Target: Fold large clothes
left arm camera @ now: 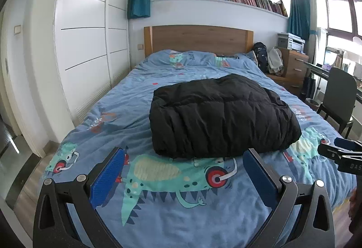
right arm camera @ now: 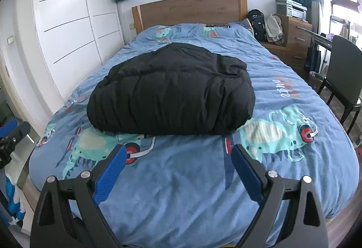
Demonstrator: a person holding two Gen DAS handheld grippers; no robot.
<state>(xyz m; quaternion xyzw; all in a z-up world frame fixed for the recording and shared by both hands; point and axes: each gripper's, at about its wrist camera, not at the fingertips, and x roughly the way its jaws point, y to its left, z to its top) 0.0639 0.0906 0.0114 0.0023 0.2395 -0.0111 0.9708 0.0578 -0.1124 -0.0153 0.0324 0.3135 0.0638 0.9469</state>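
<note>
A black puffy jacket lies folded into a thick rectangular bundle in the middle of the bed; the right wrist view shows the same jacket. My left gripper hovers open over the foot of the bed, just short of the bundle's near edge, with nothing between its blue pads. My right gripper is open too, held back from the jacket above the blue duvet. The right gripper's tip shows at the right edge of the left wrist view.
White wardrobe doors run along the bed's left side. A wooden headboard stands at the far end. To the right are a backpack, a wooden drawer unit and a dark chair.
</note>
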